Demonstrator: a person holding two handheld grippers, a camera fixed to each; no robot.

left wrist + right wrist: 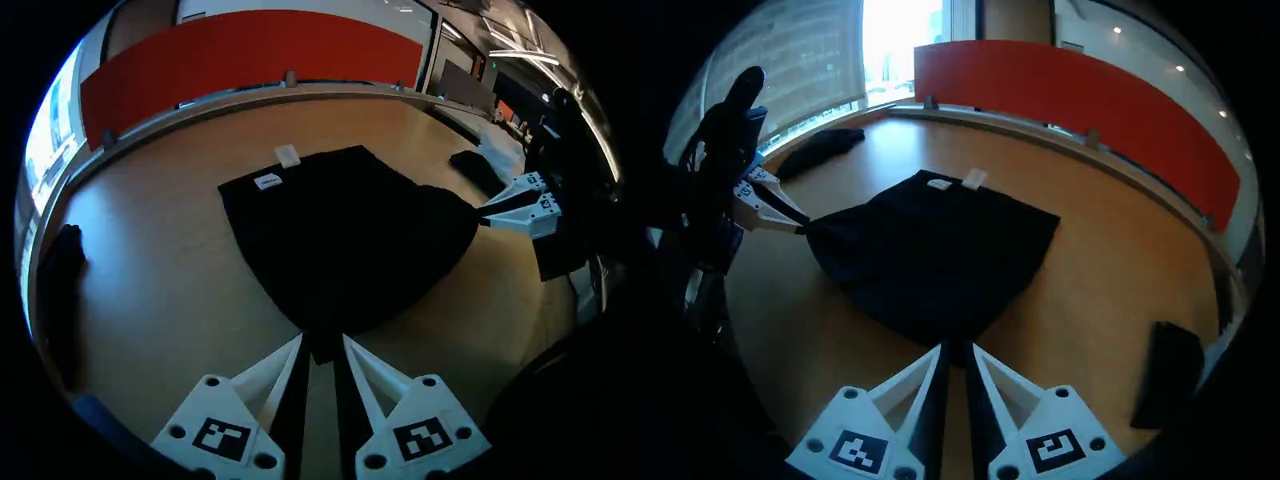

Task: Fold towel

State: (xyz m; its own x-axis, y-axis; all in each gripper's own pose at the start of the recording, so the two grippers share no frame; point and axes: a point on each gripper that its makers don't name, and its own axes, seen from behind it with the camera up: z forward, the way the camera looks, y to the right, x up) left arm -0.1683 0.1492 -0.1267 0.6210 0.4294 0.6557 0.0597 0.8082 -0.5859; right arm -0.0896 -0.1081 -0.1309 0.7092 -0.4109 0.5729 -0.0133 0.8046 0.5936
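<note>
A black towel [344, 232] lies spread on the wooden table [168, 264], with a small white label [268, 182] near its far edge. My left gripper [322, 342] is shut on the towel's near corner. Over at the right, the right gripper [485, 216] pinches another corner, lifted a little off the table. In the right gripper view the same towel [936, 248] stretches away from my right gripper [958, 348], which is shut on its near corner. The left gripper [802, 227] holds the left corner there, with a dark-sleeved hand behind it.
A red partition [240, 60] runs along the table's far edge [1088, 100]. A white tag [286, 154] lies just beyond the towel. Another dark cloth [478, 168] [820, 148] sits toward one end, a black object [64, 248] [1168, 372] toward the other.
</note>
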